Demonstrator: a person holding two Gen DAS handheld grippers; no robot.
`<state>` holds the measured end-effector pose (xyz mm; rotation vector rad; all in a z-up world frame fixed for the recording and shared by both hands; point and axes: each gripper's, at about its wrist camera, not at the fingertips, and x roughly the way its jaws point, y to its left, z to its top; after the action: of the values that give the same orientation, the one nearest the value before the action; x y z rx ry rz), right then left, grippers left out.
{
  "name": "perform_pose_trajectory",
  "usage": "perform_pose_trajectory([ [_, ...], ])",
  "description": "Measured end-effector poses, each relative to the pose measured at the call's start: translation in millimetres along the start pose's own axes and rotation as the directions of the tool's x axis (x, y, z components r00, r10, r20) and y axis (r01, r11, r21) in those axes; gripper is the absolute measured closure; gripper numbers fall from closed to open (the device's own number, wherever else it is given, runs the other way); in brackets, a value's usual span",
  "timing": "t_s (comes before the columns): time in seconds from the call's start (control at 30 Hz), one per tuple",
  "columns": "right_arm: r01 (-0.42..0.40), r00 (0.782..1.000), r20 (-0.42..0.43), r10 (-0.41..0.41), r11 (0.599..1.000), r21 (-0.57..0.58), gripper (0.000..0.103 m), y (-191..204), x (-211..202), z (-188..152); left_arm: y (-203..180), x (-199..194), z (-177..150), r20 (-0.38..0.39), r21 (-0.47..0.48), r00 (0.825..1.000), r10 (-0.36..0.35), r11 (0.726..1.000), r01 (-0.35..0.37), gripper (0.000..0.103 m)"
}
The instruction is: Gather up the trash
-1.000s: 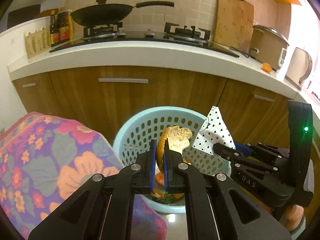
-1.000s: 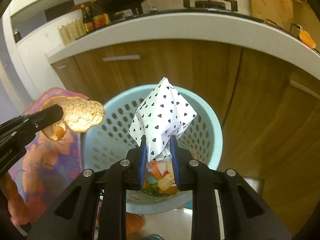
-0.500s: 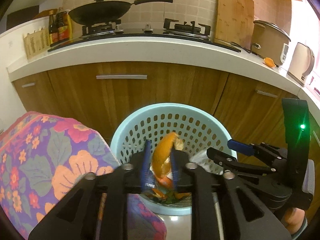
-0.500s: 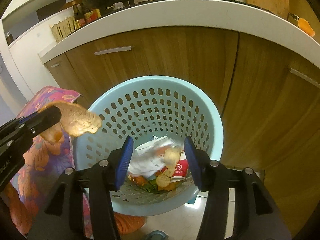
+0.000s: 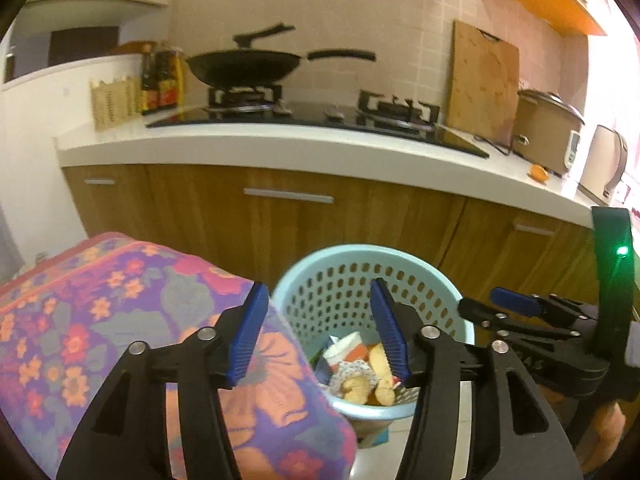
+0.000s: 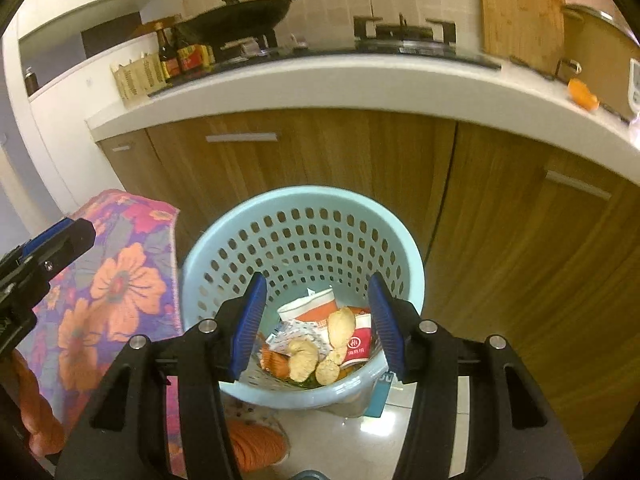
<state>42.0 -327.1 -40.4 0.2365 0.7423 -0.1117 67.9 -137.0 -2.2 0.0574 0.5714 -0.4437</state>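
Trash [image 6: 320,344], peels and wrappers, lies at the bottom of the basket [image 6: 412,264]. Above the basket the right gripper [image 6: 316,318] hangs with jaws apart, holding nothing; the left gripper [image 5: 320,334], just left of the basket over a floral cloth [image 5: 100,300], is spread too. Behind the basket run wooden cabinets [image 6: 320,152].
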Motion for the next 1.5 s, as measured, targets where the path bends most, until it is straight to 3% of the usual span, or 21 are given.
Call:
perform_pose_trajectory([
  [0.1, -0.012, 1.0, 0.028, 0.013, 1.0, -0.013, 0.052, 10.6, -15.9, -0.9, 10.3, -15.7, -4.1, 0.031, -0.013, 0.998, 0.055, 0.998, -0.054, 0.04],
  [0.23, -0.019, 0.998, 0.058, 0.022, 0.999, -0.044, 0.05, 24.5, -31.9, -2.1, 27.5, -33.7, -10.9, 0.082, -0.04, 0.981, 0.176, 0.984, -0.174, 0.028],
  [0.4, -0.044, 0.995, 0.08, 0.051, 0.995, -0.086, 0.05, 44.0, -46.4, -4.0, 51.3, -46.3, -17.9, 0.128, -0.105, 0.951, 0.282, 0.957, -0.27, 0.028],
  [0.53, -0.038, 0.993, 0.104, 0.05, 0.992, -0.12, 0.046, 58.3, -54.3, -6.4, 65.7, -52.3, -25.2, 0.155, -0.152, 0.935, 0.32, 0.942, -0.298, 0.027],
  [0.9, -0.062, 0.991, 0.113, 0.076, 0.991, -0.119, 0.038, 66.8, -59.4, -10.9, 58.2, -55.4, -30.4, 0.193, -0.093, 0.883, 0.428, 0.904, -0.417, 0.021],
  [1.5, -0.059, 0.99, 0.123, 0.071, 0.993, -0.099, 0.029, 69.6, -59.5, -15.4, 56.4, -55.3, -33.8, 0.192, -0.082, 0.882, 0.431, 0.903, -0.423, 0.017],
])
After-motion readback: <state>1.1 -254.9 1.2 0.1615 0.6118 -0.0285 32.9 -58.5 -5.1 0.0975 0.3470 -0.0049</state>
